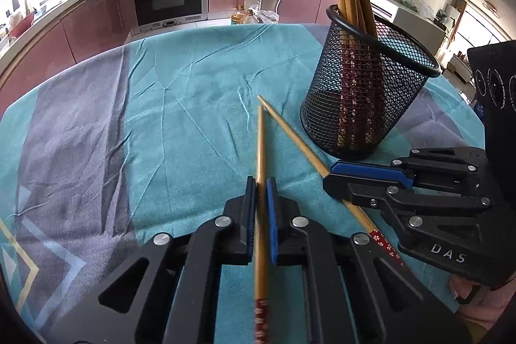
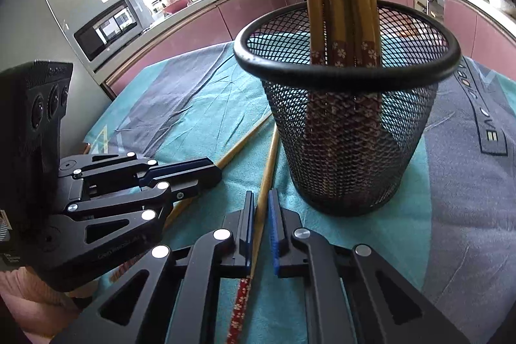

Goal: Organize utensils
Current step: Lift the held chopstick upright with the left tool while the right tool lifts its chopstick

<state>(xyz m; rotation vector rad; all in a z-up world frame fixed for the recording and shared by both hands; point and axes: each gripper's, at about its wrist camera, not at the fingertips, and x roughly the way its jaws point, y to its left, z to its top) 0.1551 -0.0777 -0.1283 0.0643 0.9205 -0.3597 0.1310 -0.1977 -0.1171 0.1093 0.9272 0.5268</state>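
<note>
Each gripper, left gripper (image 1: 262,182) and right gripper (image 2: 259,197), is clamped on one chopstick (image 1: 260,150) pointing to 12 o'clock; the mesh holder (image 1: 364,92) stands at 1 o'clock, nearer the right.

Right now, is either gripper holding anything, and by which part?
Both. The left gripper clamps one chopstick on its plain wooden shaft, above the red patterned end. The right gripper clamps the other chopstick likewise.
</note>
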